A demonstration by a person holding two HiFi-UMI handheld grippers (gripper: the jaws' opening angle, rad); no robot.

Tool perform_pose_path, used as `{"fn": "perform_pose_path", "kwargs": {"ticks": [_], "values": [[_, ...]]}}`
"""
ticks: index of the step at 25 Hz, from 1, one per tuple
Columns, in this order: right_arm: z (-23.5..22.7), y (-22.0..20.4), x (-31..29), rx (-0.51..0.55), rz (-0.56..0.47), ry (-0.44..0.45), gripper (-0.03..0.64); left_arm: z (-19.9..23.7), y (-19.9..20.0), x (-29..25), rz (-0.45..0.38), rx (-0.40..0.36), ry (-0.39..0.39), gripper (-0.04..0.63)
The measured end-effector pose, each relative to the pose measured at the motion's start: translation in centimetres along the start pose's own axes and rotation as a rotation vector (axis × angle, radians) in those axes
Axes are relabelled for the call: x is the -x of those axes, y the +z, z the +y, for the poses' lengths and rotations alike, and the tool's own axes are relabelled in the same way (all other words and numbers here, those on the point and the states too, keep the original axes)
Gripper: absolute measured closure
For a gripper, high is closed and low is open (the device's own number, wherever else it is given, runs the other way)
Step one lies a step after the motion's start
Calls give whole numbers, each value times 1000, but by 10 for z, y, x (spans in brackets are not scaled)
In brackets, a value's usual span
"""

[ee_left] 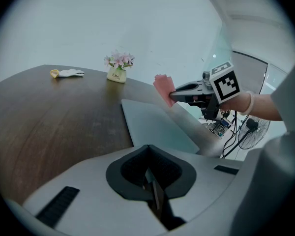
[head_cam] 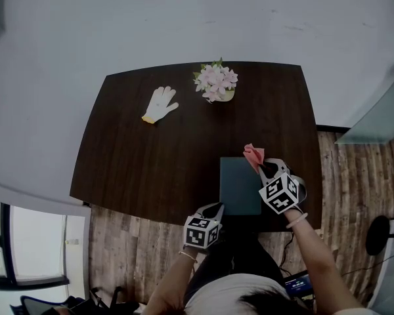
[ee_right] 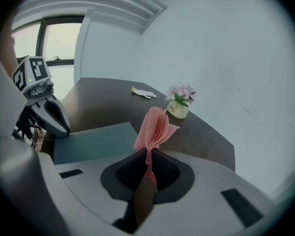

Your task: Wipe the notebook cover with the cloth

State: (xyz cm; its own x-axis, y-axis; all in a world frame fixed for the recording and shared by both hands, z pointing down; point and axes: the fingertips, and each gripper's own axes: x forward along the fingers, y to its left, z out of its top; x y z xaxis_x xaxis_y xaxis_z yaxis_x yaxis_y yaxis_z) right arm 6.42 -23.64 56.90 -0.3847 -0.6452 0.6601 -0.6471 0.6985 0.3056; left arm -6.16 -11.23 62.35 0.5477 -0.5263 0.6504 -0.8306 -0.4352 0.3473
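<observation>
Jaws of the left gripper (ee_left: pixel 148 175) drawn together to a narrow seam, pinching a thin pale-teal sliver that looks like the near left corner of the notebook (head_cam: pixel 240 186). Low and just left of centre in the head view, tip touching that corner at the near edge of the table (head_cam: pixel 151 156). Exact hold hard to make out: in the left gripper view the gripper's own body covers the notebook's near edge.

Notebook flat and closed on the dark table, lower centre-right of the head view, cover plain teal-grey. Lower right corner hidden there under the marker cube (head_cam: pixel 279 194) of the right gripper (ee_right: pixel 146 173).

At the notebook's upper right corner, pink cloth (head_cam: pixel 253 154), bunched at the bottom and fanned out upward. Lower end clamped in the right gripper, jaws fully closed on the fabric, no gap showing. Cloth raised beside or over that corner; contact with the cover not decidable from any view.

Higher in the head view, white glove (head_cam: pixel 160 104) at upper left of the table and small pot of pink flowers (head_cam: pixel 215 83) at upper centre, both well apart from the notebook.
</observation>
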Motion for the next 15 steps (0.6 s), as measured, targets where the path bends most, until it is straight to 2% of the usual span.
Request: {"fn": "perform_pose_path", "kwargs": {"ticks": [8,15], "values": [[55,35,-17,111,-39,113,583,0,0,0,11,13,-13,577],[96,45,-41,209,-10,201,583,2,0,1,25,35,-30,577]]}}
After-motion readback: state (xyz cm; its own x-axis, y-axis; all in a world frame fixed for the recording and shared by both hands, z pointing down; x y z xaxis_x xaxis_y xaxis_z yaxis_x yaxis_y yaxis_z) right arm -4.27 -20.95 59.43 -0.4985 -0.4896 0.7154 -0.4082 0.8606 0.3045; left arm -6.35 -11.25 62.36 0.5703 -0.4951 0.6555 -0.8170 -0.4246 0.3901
